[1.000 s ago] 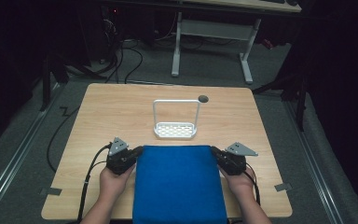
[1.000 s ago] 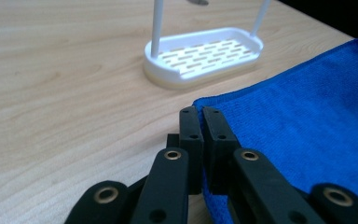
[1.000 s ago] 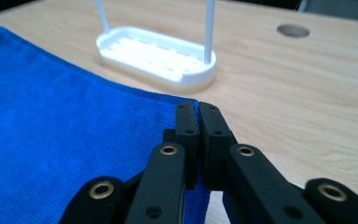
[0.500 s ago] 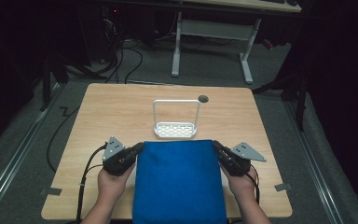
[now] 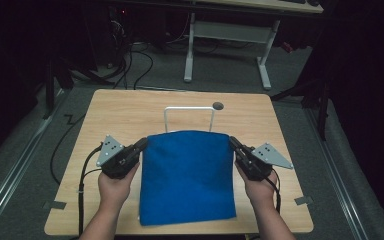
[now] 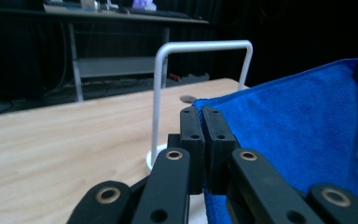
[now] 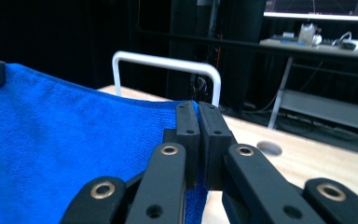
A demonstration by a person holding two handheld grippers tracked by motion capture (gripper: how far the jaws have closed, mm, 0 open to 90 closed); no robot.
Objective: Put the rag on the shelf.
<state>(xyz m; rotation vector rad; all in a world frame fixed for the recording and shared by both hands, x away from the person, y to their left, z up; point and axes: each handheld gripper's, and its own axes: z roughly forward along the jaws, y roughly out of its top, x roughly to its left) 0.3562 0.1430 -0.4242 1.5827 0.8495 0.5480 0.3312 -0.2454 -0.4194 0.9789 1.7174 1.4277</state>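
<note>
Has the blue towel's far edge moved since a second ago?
Yes. The blue towel has risen; its far edge now hides the white rack's base, which was clear before.

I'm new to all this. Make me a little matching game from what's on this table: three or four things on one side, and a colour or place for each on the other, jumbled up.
Things:
1. cloth
2. rack
3. left gripper
4. round hole

Descriptions:
A. white, standing behind the cloth
B. blue, held up by two top corners
C. in the tabletop, near the far edge
D. black, shut on the cloth's left top corner

Pairs: 1-B, 2-A, 3-D, 4-C
</note>
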